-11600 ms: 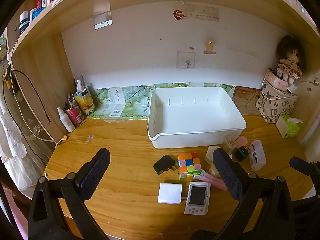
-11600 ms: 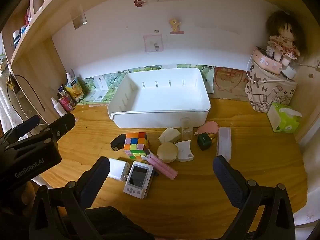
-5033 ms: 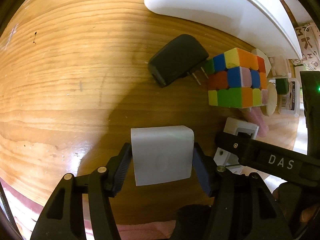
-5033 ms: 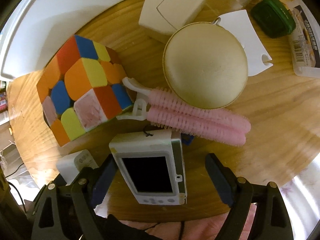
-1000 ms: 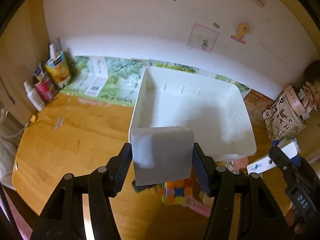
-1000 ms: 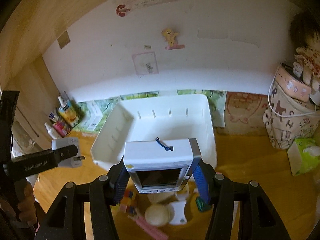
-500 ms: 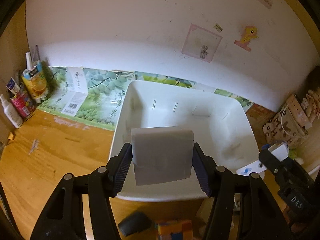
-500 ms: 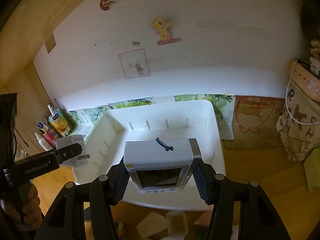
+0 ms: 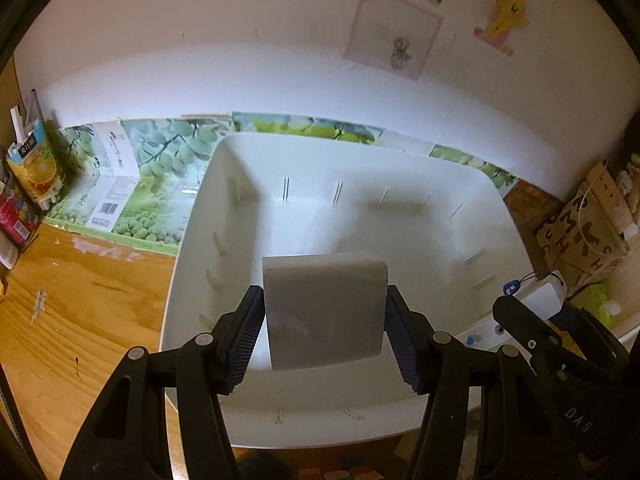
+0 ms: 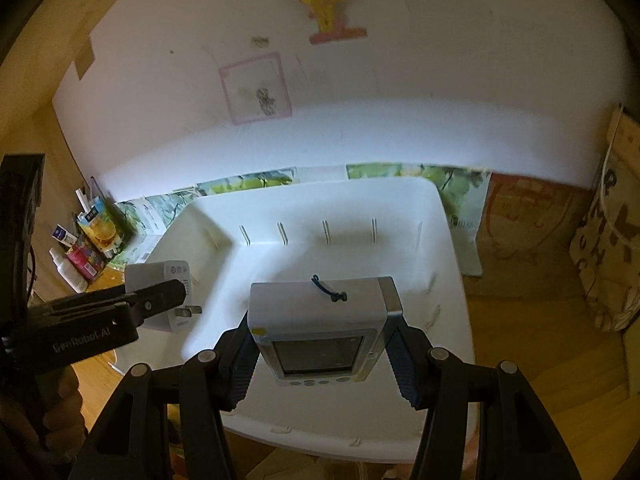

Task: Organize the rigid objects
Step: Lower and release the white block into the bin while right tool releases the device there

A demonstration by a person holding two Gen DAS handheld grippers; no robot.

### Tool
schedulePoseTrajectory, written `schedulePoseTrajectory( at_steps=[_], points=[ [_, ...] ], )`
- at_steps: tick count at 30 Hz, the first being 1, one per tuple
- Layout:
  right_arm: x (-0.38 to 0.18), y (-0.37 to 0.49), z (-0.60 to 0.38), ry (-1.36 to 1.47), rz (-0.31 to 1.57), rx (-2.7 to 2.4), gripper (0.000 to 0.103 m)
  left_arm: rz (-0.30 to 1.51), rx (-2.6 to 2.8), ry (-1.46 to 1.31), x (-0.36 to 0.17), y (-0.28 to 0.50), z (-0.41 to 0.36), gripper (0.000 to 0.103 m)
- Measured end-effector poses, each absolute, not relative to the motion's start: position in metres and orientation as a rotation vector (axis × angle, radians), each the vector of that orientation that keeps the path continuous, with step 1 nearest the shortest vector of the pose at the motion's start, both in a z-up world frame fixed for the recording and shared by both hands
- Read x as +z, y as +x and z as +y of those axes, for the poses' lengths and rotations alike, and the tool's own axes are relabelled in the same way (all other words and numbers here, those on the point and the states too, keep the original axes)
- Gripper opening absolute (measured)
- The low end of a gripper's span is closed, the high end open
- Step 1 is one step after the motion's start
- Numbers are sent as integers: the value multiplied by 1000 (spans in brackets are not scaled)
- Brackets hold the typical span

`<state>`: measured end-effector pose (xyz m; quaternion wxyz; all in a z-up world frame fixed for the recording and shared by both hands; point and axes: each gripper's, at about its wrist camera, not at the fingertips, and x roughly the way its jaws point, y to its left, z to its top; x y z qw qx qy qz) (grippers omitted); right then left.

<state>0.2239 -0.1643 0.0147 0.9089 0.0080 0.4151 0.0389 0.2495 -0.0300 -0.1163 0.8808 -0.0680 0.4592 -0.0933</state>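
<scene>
My left gripper (image 9: 324, 338) is shut on a white plug adapter (image 9: 325, 312), held above the inside of the white plastic bin (image 9: 400, 216). In the right wrist view the same adapter (image 10: 160, 286) shows its metal prongs, with the left gripper (image 10: 156, 300) at the bin's left wall. My right gripper (image 10: 322, 354) is shut on a small white handheld device (image 10: 320, 332) with a dark screen, buttons and a blue cord loop, held over the bin (image 10: 332, 248). The right gripper's arm (image 9: 532, 332) enters the left wrist view at the right, with the device's end (image 9: 544, 300) showing.
A juice carton (image 9: 34, 164) and small bottles (image 10: 76, 264) stand at the far left on the wooden desk (image 9: 72, 312). A patterned bag (image 9: 588, 232) sits at the right. Leaf-print paper (image 9: 160, 168) lines the wall behind the bin. Desk items are mostly hidden below the bin.
Both grippers have moved forward and down over the bin, each still gripping its object. The bin now fills much more of both views, and the cube and other desk items have dropped out of sight.
</scene>
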Motion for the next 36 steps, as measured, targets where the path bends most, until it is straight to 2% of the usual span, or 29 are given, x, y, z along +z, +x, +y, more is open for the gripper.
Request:
schedulePoseTrajectory(
  at_steps=[9, 10, 11, 13, 21, 36],
  points=[
    [14, 224, -160, 17, 825, 122, 61, 1017, -171, -160, -132, 261, -32, 64],
    [14, 225, -161, 21, 826, 123, 65, 1008, -175, -164, -131, 261, -32, 66],
    [14, 225, -162, 25, 826, 121, 67, 993, -177, -164, -129, 260, -33, 75],
    [16, 223, -164, 31, 818, 112, 71, 964, -180, -167, -124, 258, -34, 85],
    [28, 213, -167, 40, 792, 98, 80, 955, -191, -173, -114, 256, -37, 85],
    [72, 175, -169, 45, 683, 78, 82, 825, -197, -206, -64, 219, -26, 85]
  ],
)
